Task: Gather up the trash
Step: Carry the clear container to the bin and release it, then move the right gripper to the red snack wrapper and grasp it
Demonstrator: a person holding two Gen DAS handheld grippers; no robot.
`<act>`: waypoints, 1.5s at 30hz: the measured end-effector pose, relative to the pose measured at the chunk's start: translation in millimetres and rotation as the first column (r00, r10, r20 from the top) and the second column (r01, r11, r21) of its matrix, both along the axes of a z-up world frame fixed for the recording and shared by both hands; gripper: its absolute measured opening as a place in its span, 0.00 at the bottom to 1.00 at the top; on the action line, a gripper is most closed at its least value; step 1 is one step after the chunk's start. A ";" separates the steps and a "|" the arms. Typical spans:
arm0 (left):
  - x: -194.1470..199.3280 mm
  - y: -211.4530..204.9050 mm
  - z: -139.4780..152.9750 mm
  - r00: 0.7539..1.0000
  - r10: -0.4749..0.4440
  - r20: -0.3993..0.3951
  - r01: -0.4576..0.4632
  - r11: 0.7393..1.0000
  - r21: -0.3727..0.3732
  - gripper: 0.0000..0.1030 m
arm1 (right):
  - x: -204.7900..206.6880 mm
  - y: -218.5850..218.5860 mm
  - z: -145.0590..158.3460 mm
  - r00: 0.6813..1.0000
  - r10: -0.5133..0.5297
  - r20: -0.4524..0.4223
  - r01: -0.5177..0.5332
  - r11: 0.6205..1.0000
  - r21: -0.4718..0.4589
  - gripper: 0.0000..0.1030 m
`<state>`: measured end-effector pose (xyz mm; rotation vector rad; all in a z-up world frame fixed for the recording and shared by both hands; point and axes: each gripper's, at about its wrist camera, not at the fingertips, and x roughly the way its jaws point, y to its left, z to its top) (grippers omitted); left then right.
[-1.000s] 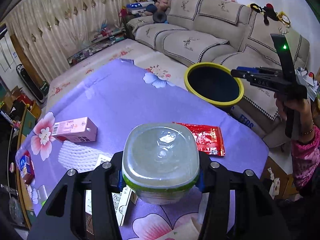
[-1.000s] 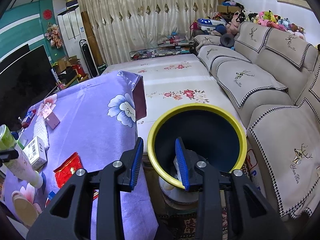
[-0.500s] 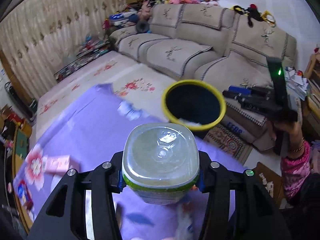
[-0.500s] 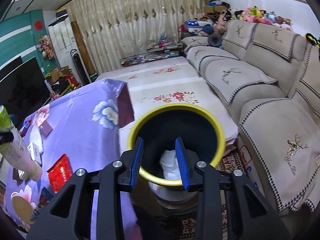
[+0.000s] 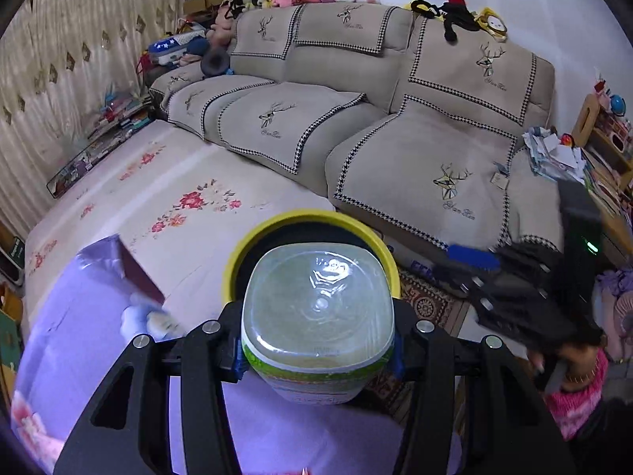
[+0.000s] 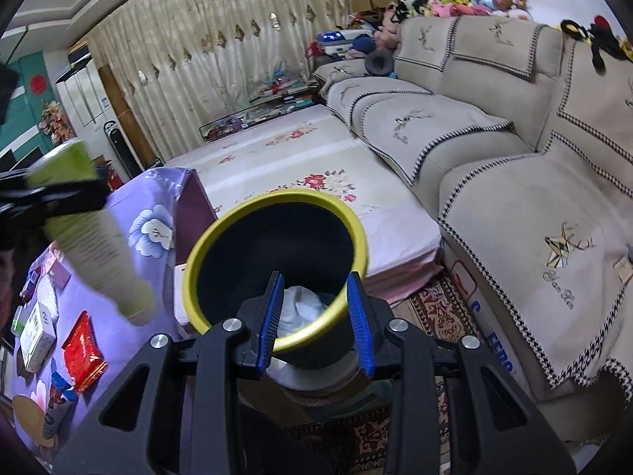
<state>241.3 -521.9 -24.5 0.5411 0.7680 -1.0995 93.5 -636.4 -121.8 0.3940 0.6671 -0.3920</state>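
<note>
Compared with the frame one second earlier, we see that the left gripper [image 5: 318,350] has carried its bottle [image 5: 318,316] away from the middle of the purple floral tablecloth [image 5: 79,340] to the table's edge, so that the yellow-rimmed bin [image 5: 304,219] now lies directly behind the bottle rather than off to the right; the red snack packet [image 6: 83,346] and the pink carton seen there before have left the left wrist view. The left tongs are clamped on the bottle, a pale plastic container with a green-and-white label band, its clear square-shouldered base turned toward the camera; the print on the label is too small for us to read. In the right wrist view the bottle [image 6: 91,229] appears blurred, hanging over the cloth just left of the bin [image 6: 277,261]. The right gripper [image 6: 316,320] hangs over the bin's near rim with its blue pads apart and nothing between them; crumpled white paper [image 6: 298,308] lies inside the bin. On the cloth we note the red packet, a white box [image 6: 37,330] bearing a barcode, and a blue-and-white tube [image 6: 57,403], none with legible wording. The beige sofa [image 5: 395,118] covers carry embroidered deer motifs with a script signature we cannot read. Blue capitals on a box under the sofa [image 6: 492,342] are partly hidden.
</note>
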 end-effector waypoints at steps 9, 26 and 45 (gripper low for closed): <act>39.1 -59.3 -53.1 0.998 0.058 -0.012 -0.057 0.997 0.055 0.50 | -6.1 -10.8 -11.5 0.999 -0.031 -0.018 0.032 0.999 0.032 0.38; -9.2 158.1 77.7 0.939 0.325 0.114 -0.301 0.935 -0.188 0.75 | 16.8 70.2 -1.6 0.987 0.162 -0.004 -0.162 0.986 0.031 0.38; -125.2 419.9 35.7 0.692 0.710 0.133 -0.664 0.698 -0.270 0.78 | 46.4 213.4 -8.2 0.843 0.529 -0.100 -0.533 0.846 -0.012 0.40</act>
